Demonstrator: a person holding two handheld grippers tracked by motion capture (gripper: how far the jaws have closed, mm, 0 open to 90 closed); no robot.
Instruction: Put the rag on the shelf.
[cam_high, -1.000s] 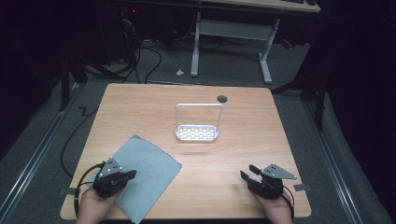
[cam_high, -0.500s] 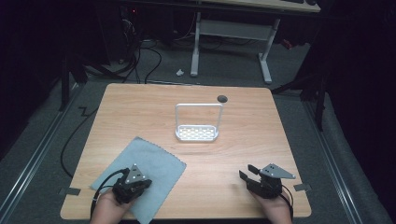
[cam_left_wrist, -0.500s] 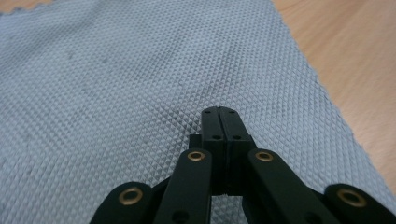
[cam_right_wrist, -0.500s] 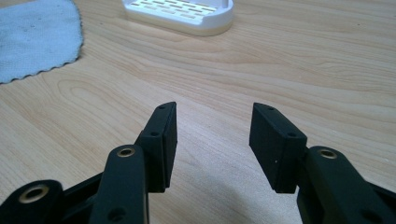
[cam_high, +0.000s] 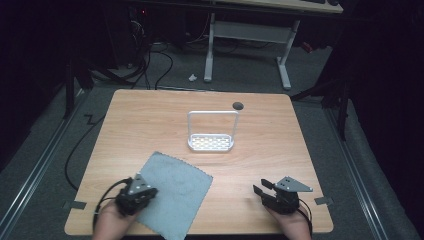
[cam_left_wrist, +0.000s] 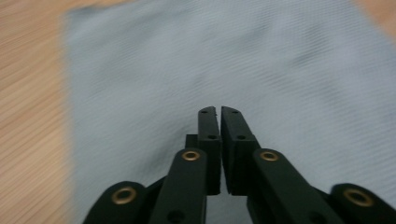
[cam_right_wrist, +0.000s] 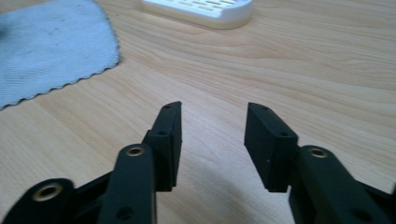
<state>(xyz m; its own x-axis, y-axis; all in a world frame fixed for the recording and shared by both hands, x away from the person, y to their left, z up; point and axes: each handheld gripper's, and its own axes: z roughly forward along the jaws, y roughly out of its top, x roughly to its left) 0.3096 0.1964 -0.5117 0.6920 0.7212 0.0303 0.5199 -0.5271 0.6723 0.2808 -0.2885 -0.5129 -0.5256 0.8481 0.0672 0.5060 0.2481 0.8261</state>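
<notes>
1. We take the table (cam_high: 280, 150) first; its bare wood is the surface for the whole job, and the grey cloth (cam_high: 172, 192) lies flat on it toward our left, with one corner reaching past the near edge.
2. The cloth is what we are working on; it lies directly under and ahead of the left gripper (cam_left_wrist: 218, 112), whose jaws stand together with nothing pinched between them; it seems that we must part them before we can take any fabric.
3. We judge the step to be a grasp at the near left edge; we lower the tips onto the weave and pinch a single layer.
4. The right gripper (cam_right_wrist: 212, 140) rests well apart from the cloth, which lies ahead to its left; its jaws have just been closing yet still stand fairly wide and empty; we bring it to the far corner to share the lift.
5. The white rack (cam_high: 211, 142) stands ahead of both tools; we steer clear of it.
</notes>
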